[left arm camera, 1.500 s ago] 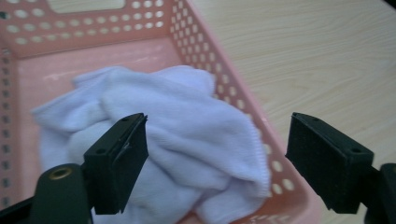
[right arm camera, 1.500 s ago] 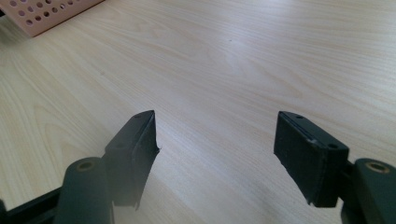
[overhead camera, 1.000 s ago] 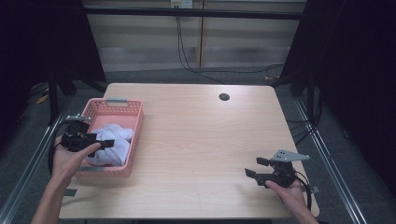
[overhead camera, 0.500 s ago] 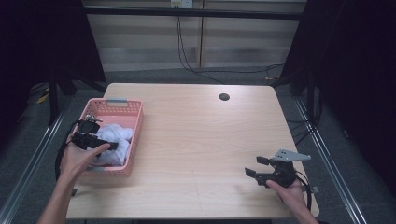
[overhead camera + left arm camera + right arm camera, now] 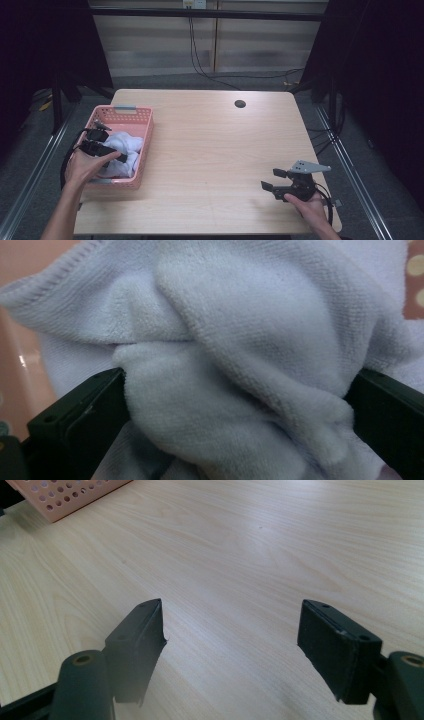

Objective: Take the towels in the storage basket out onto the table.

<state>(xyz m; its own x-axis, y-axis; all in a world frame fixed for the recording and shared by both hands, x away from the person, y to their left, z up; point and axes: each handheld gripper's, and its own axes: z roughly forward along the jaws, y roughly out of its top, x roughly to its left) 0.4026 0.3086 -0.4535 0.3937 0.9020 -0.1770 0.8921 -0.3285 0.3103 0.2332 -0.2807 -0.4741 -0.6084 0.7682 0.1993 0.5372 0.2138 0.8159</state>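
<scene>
Reaching into the pink basket (image 5: 142, 150), the left gripper (image 5: 107, 152) straddles a fold of the white towel (image 5: 240, 365) with jaws apart, nothing lifted yet, while the right gripper (image 5: 274, 180) rests wide and empty on the table (image 5: 220, 150).

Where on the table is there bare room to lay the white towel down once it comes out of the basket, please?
The widest bare stretch is the table middle, bordered by the pink basket on the left, the small dark hole at the far edge, and the right gripper near the front right. The basket is crowded: the white towel and left gripper are in it.
</scene>
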